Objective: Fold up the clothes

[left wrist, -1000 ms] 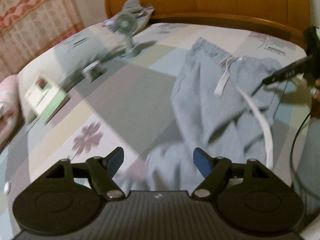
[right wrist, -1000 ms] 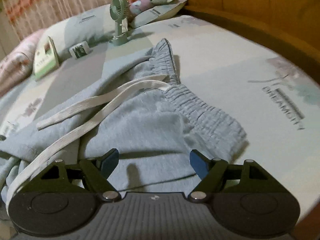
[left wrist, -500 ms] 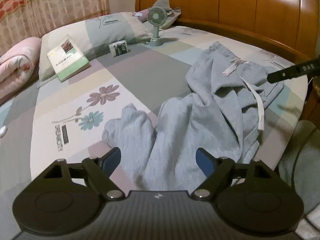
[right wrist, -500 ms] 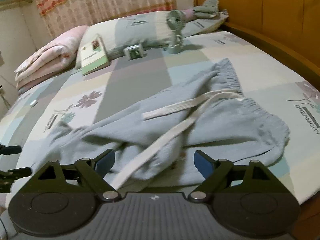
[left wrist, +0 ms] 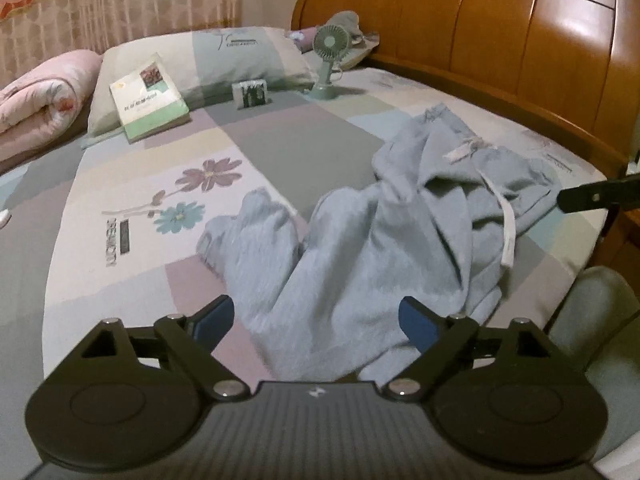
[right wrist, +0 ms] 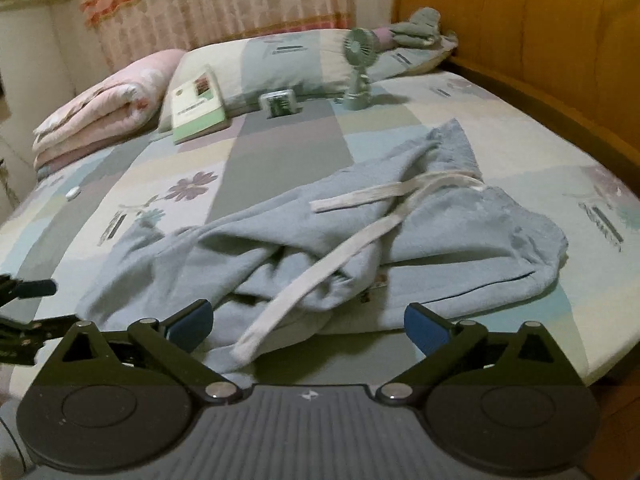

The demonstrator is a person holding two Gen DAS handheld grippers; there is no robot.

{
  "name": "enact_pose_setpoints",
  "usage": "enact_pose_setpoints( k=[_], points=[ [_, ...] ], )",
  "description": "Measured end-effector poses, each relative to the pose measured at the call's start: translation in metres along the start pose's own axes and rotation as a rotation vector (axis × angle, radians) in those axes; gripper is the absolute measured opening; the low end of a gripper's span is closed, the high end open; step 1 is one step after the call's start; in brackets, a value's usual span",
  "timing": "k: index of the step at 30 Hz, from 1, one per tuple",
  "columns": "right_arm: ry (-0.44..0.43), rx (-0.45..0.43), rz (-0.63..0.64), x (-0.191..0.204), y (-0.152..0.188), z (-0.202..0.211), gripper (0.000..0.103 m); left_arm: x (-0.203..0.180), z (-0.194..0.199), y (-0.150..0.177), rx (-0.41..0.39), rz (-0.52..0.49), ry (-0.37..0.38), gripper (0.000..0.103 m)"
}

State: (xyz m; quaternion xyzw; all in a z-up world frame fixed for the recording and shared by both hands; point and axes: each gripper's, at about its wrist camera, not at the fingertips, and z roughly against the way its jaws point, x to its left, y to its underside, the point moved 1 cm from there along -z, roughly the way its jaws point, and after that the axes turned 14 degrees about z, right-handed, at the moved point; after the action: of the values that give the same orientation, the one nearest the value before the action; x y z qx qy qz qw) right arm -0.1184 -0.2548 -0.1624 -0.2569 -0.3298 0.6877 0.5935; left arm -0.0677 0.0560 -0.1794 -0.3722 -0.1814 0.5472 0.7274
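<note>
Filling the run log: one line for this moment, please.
stage: pre-fold | sweatpants: crumpled on bed, drawstring loose | left gripper: opening, empty | right gripper: opening, empty

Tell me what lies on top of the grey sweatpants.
A white drawstring trails loose across the crumpled sweatpants. Folds overlap, so cloth beneath and the bedsheet under them are hidden.

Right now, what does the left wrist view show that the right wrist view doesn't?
Only the left wrist view shows the trouser-leg cuff and the glossy headboard panels. Only the right wrist view shows the waistband's far corner and a small white item on the sheet. Both show the grey sweatpants, drawstring, fan and book.
</note>
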Motion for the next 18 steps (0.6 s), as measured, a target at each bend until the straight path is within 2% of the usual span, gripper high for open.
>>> enact_pose_setpoints(
  k=[4,7,12,15,18],
  points=[
    [0.003,0.014,-0.057,-0.037,0.0,-0.025,0.103,-0.014,-0.011,-0.01,-0.005,-0.002,-0.03,0.09],
    [0.044,0.02,-0.1,-0.073,0.0,-0.04,0.1,-0.024,-0.02,-0.014,-0.005,-0.018,-0.024,0.09],
    [0.081,0.021,-0.266,-0.145,0.014,-0.051,0.094,-0.045,-0.035,-0.021,-0.016,-0.047,-0.017,0.09],
    [0.121,0.011,-0.294,-0.18,0.019,-0.053,0.089,-0.06,-0.039,-0.028,-0.019,-0.075,0.018,0.09],
    [0.137,-0.025,-0.287,-0.212,0.006,-0.056,0.081,-0.075,-0.043,-0.034,-0.027,-0.117,0.029,0.09]
  ],
)
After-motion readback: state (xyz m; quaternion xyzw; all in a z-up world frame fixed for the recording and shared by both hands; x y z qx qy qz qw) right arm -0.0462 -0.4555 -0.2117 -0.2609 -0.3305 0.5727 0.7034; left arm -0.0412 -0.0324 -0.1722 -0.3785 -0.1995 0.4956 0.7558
